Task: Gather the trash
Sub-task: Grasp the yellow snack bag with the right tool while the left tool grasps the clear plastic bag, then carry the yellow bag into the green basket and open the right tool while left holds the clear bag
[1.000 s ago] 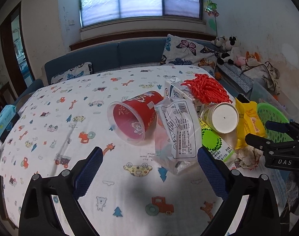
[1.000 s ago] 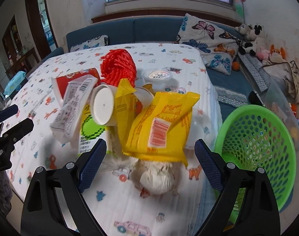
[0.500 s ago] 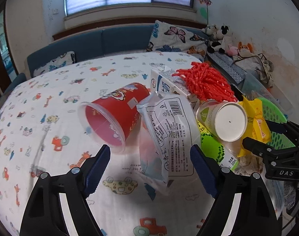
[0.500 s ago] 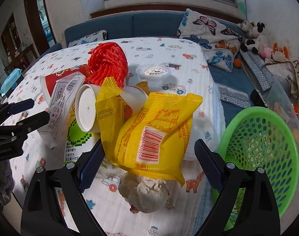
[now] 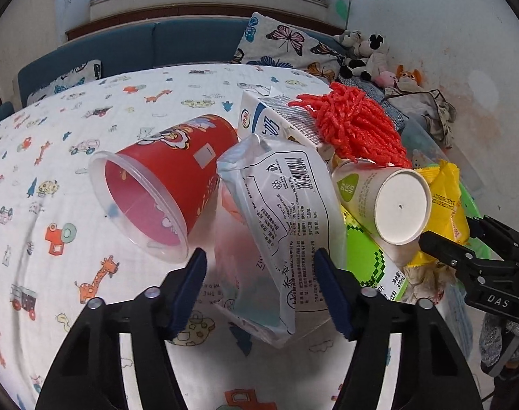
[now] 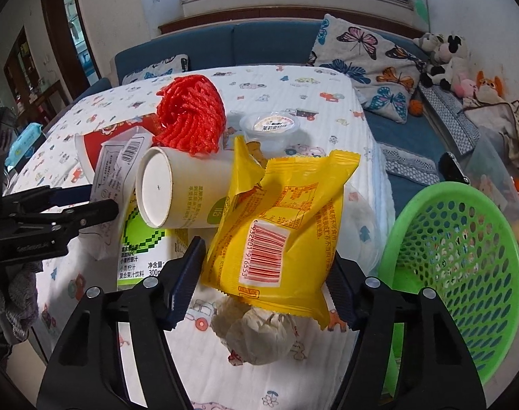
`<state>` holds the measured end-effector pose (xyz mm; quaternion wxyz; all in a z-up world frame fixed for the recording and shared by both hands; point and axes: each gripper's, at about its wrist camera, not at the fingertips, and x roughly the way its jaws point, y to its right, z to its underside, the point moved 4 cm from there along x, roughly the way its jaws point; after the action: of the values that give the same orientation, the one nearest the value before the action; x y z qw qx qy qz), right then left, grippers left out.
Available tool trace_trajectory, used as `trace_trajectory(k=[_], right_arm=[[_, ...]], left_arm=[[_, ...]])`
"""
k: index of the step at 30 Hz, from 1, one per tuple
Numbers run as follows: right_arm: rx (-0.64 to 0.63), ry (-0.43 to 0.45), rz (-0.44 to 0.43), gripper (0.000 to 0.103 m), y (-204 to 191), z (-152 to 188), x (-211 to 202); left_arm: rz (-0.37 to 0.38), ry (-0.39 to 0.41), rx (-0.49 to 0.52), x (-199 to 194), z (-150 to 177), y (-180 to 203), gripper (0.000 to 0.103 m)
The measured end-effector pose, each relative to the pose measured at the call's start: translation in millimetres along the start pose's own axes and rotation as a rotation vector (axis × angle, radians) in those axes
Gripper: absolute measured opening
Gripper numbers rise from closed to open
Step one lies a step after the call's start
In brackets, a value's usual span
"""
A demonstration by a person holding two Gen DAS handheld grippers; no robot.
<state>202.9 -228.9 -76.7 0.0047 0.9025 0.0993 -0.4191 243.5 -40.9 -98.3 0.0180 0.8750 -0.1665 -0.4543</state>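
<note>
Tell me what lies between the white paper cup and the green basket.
In the right wrist view, the yellow snack wrapper lies between the white paper cup and the green basket, with the right gripper jaws, just closing, around it.

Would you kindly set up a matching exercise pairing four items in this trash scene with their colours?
Things:
1. basket
2. snack wrapper
3. netting bundle
4. paper cup's base

Colours:
A. red
B. white
C. green
D. yellow

Pairs: 1-C, 2-D, 3-A, 4-B
</note>
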Motion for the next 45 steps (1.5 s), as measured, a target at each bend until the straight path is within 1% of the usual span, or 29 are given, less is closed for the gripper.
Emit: trace_trajectory(k=[2,6,7,9,11,14,23,26,30,35,45], right_arm=[[0.009,0.009,-0.002,0.066,1,1,-4],[0.021,0.023,-0.013,0.066,1,3,-14],[0.023,0.028,-0.013,0.066,0,3,-16],[0.027,0.037,-0.019,0.066,1,5,-23],[0.031,0.045,-0.019,0.065,1,6,-28],[0.045,0.056,-0.023,0.065,4,10,-37],[0.072,0.101,-0.031,0.065,13,23,-71],[0.081,0.113,-0.023,0.065,19,28,-80],[0.106,0.121,-0.002,0.065,34,34,-88],[0.128,0.124,0.036,0.065,56,42,-96],[0.172,0.091,0.127,0.067,106,62,-94]], left_arm=[[0.017,-0.004,-0.002,0,1,1,0.047],[0.027,-0.003,0.001,-2,1,3,0.031],[0.030,-0.002,0.001,-4,2,3,0.025],[0.031,0.003,0.004,-8,4,3,0.021],[0.031,0.008,0.008,-11,5,5,0.011],[0.033,0.019,0.009,-19,9,9,0.007],[0.049,0.089,0.015,-66,19,21,0.006],[0.060,0.115,0.034,-84,23,32,0.006],[0.092,0.132,0.053,-96,21,51,0.006],[0.126,0.130,0.100,-96,13,84,0.006],[0.174,0.083,0.155,-73,0,132,0.006]])
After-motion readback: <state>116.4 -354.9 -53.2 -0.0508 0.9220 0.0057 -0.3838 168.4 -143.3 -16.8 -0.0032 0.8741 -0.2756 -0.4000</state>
